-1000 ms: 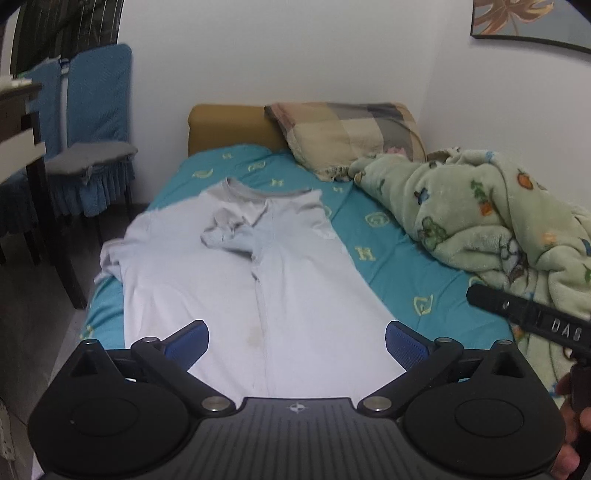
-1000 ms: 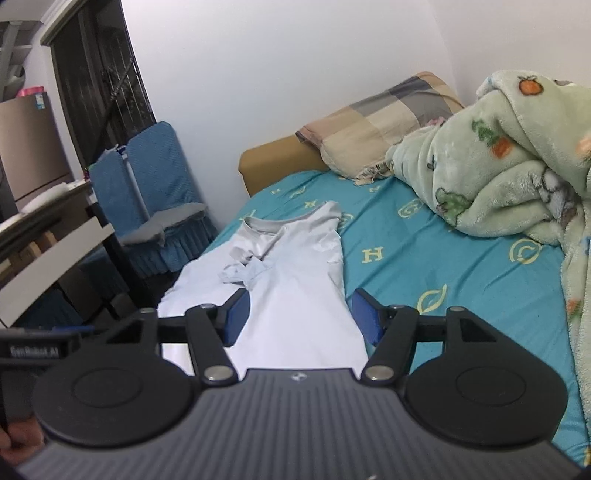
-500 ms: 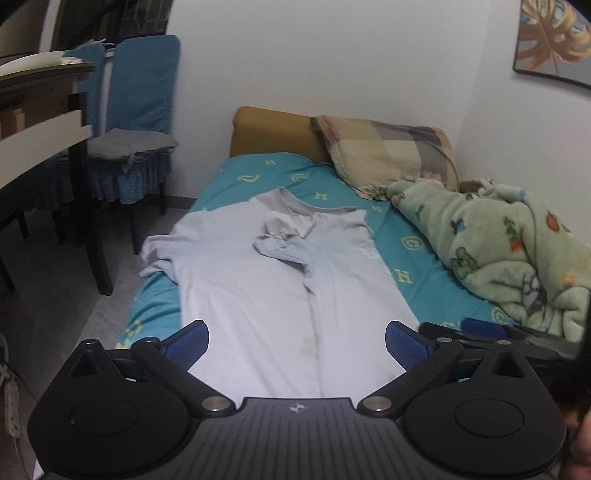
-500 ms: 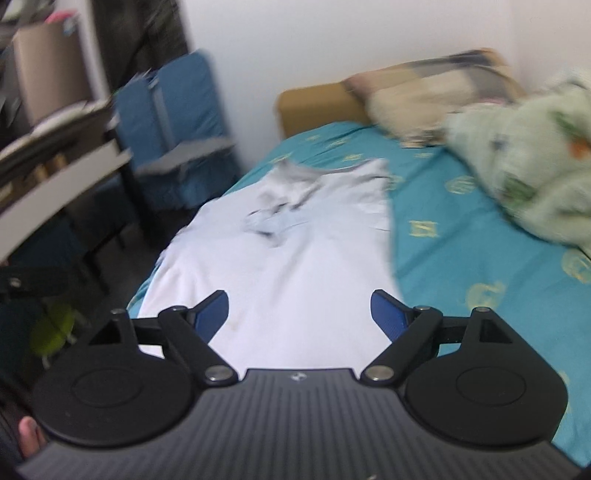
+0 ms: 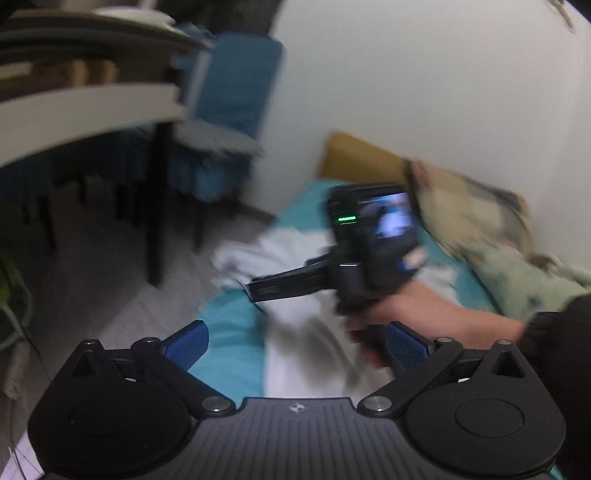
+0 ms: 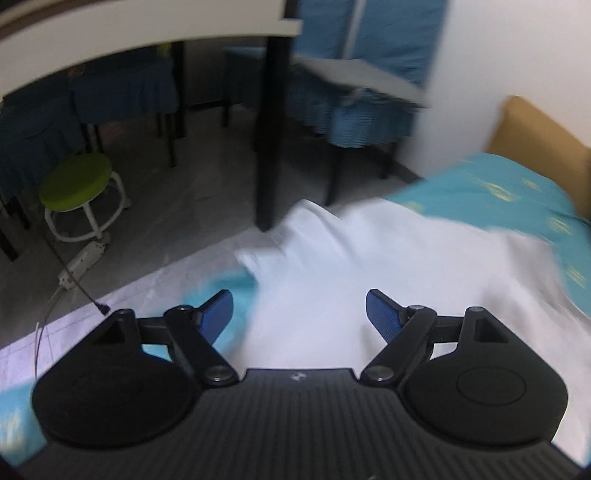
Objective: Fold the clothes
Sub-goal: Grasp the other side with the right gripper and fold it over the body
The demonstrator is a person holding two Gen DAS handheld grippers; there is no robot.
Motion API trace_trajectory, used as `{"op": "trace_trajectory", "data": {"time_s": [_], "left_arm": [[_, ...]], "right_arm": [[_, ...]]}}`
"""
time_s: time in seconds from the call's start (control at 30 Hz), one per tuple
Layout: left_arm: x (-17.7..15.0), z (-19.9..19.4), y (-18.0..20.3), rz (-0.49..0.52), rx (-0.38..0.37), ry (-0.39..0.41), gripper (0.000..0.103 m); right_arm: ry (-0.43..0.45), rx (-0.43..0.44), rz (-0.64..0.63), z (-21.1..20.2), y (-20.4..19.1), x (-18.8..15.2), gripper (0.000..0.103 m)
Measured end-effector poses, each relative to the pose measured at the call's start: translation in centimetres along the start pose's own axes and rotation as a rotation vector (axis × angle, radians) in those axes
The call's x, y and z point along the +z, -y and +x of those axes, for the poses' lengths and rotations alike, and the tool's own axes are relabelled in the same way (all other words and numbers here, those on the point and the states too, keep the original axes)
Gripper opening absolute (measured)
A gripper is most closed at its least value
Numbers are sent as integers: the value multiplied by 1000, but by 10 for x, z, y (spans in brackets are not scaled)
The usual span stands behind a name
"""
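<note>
- Left wrist view: the left gripper (image 5: 295, 345) is spread wide, its blue fingers (image 5: 186, 343) holding nothing, above the near edge of the bed (image 5: 229, 332).
- The pale shirt (image 5: 306, 343) lies on the teal bed, one part hanging off the bed's left edge toward the floor (image 5: 103, 288) — the picture is blurred.
- The right hand (image 5: 399, 310) crosses in from the right above the shirt, holding the right gripper (image 5: 258, 290); whether its jaws are apart cannot be told from here.
- Behind are a pillow (image 5: 465, 206) and a green blanket (image 5: 524, 284) at the right, a desk (image 5: 85, 107) and a blue chair (image 5: 225, 122) at the left.
- Right wrist view: the right gripper (image 6: 299, 314) is spread, empty, low over the shirt (image 6: 369, 266) — which fills the gap between its fingers (image 6: 384, 317).
- The shirt's left edge droops over the side of the bed (image 6: 498, 192).
- On the floor (image 6: 177, 221) stand a green stool (image 6: 77, 184), a power strip (image 6: 81, 262) and the desk's (image 6: 147, 26) dark leg.
</note>
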State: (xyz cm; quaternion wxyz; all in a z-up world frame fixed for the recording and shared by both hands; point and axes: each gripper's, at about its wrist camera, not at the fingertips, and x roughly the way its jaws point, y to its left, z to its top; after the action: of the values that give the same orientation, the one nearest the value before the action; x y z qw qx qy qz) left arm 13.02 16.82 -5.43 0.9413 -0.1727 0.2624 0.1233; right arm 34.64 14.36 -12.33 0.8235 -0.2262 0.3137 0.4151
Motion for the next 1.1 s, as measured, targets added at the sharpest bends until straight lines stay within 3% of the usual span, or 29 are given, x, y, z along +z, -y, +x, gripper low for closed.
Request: {"op": "trace_trajectory", "data": {"time_s": [0.17,0.23,0.3,0.33,0.37,0.4,0.5,0.63,0.73,0.8,0.93,1.1], "left_arm": [[3,34,-19,-141,98,-2,103],[3,46,-18,-161,112,-24,102],[3,54,-18,-163,126,-20,102],[2,57,-18,-162,135,-15,102],[3,59,-20,-164,141,-15,102],[4,61,-22,-165,148,-16,102],[3,56,-33,-213,164,-7,102],[4,32,-25,-158,120,74,102],[0,16,-14,-101,66,115,103],[-2,12,-8,-87,17,101,103],[-9,17,6,-64,-66,8,103],[-21,35,21,-26,-99,-82,103]], "right_arm": [[-62,-50,-84,90,-19,32,80],[-115,-131,-131,116,-22,34,68],[-146,-198,-164,134,-24,36,47],[-118,-206,-156,128,-21,37,39],[-90,-214,-147,122,-19,38,17],[-62,-221,-139,116,-17,38,10],[39,-245,-108,91,-8,40,8],[268,-308,18,9,30,38,8],[278,-369,162,-13,75,1,8],[284,-409,259,-27,106,-24,8],[295,-489,452,-56,166,-73,8],[305,-585,695,-92,242,-134,8]]}}
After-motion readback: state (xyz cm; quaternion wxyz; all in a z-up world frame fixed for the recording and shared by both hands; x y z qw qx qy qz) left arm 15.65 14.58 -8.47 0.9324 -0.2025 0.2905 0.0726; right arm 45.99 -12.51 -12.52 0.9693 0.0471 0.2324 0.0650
